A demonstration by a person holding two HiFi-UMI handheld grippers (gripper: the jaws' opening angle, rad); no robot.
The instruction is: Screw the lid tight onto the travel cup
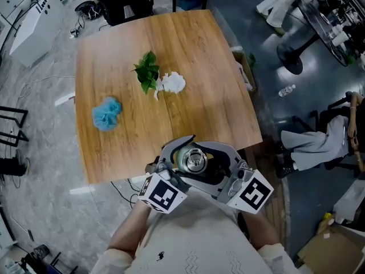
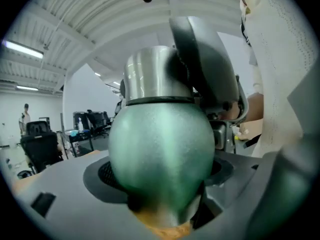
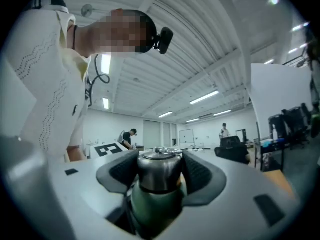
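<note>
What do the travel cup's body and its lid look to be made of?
Cup body: likely metal under a matte green, finely speckled coating; it gives a soft, diffuse sheen. Lid: bare brushed steel by the look, silver-grey with streaked reflections, a dark ring at its base.

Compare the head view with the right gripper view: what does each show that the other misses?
Head view only: the table with a leafy sprig, a white wad and a blue puff. Right gripper view only: ceiling lights and people standing far off. Both: the right gripper with the steel lid between its jaws, on the green cup.
</note>
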